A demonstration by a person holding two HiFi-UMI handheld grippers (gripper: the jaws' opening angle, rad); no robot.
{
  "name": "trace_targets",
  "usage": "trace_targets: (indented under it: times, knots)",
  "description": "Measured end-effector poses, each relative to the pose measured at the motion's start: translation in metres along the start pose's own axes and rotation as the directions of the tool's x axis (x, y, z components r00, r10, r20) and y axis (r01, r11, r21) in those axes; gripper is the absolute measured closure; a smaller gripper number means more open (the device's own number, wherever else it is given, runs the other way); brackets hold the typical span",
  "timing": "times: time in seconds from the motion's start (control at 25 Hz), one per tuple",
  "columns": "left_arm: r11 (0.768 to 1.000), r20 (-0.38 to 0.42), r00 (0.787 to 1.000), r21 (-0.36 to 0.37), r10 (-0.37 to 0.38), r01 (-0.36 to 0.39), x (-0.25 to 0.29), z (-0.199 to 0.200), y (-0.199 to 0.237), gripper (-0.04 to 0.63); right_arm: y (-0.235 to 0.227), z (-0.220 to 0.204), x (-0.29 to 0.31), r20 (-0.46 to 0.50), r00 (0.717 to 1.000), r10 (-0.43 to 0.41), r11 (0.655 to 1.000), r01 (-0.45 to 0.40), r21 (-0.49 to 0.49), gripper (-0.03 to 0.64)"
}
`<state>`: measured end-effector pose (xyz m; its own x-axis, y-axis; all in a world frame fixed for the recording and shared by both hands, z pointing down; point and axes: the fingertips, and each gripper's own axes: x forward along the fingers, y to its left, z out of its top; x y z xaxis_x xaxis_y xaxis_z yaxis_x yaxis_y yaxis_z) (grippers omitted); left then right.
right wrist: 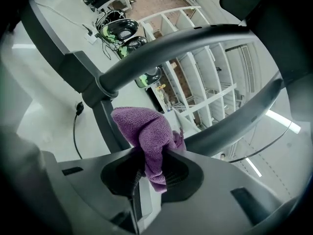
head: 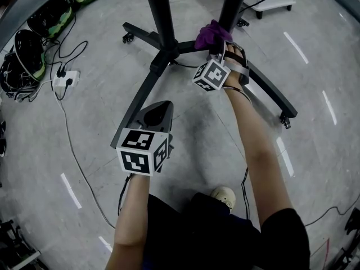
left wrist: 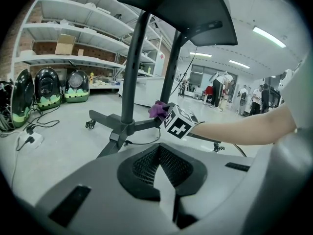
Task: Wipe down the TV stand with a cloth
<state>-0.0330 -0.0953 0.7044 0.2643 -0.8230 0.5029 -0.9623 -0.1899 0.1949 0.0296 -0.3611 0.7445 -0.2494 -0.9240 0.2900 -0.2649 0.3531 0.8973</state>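
While the right gripper [head: 217,46] reaches out to the base of the TV stand [head: 163,52], its jaws are clamped on the purple cloth [head: 212,34]. Right gripper view: a bunched wad of cloth [right wrist: 146,131] stands proud of the jaw tips, with a short tail hanging below.

- Cloth sits at the foot of the right-hand pole [head: 232,7], where it meets the cross member. It looks to be touching the metal, though the contact itself is hard to confirm.
- Left gripper [head: 154,112] hangs low and near the body, over a front leg [head: 138,108], well apart from the cloth. Left gripper view: jaws closed together, nothing between them.
- Step in hand, by my reading: wiping the base joint and legs.

To do it well:
- Press the wad flat to the tube rather than dabbing with its tip.
- Pull along each leg's length, hub out to castor [head: 286,120].
- Roll the wrist so the cloth wraps round the curved leg [right wrist: 195,43], reaching the underside too.
- The grip looks firm. The loose tail could snag at the joint, so lead with the bulk.
- Mind the cable [head: 185,65] lying by the hub, and lift over it rather than dragging it.
- The idle left gripper could steady a pole if the stand rolls.
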Motion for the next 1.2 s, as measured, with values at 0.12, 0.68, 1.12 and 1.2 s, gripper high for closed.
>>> trace_targets:
  times: [0.12,0.68,1.12,1.2]
  knots:
    - [1.000,-0.004,1.000,0.009,0.001,-0.001,0.002,0.000,-0.002,0.589,0.009,-0.009,0.001,-0.020,1.000,0.023,1.000,-0.023,0.004,0.511]
    - [0.999,0.001,1.000,0.026,-0.019,0.019,-0.002,0.002,-0.010,0.589,0.016,-0.017,-0.018,-0.020,0.997,0.072,0.996,-0.071,0.049,0.511]
    - [0.997,0.032,0.997,0.038,-0.068,0.066,-0.009,0.009,-0.029,0.589,-0.080,0.012,-0.065,0.053,0.994,-0.094,0.992,0.089,0.084,0.511]
    - [0.997,0.035,0.997,0.033,-0.074,0.072,-0.008,0.008,-0.031,0.589,-0.103,0.015,-0.072,0.062,0.989,-0.136,0.987,0.131,0.088,0.511]
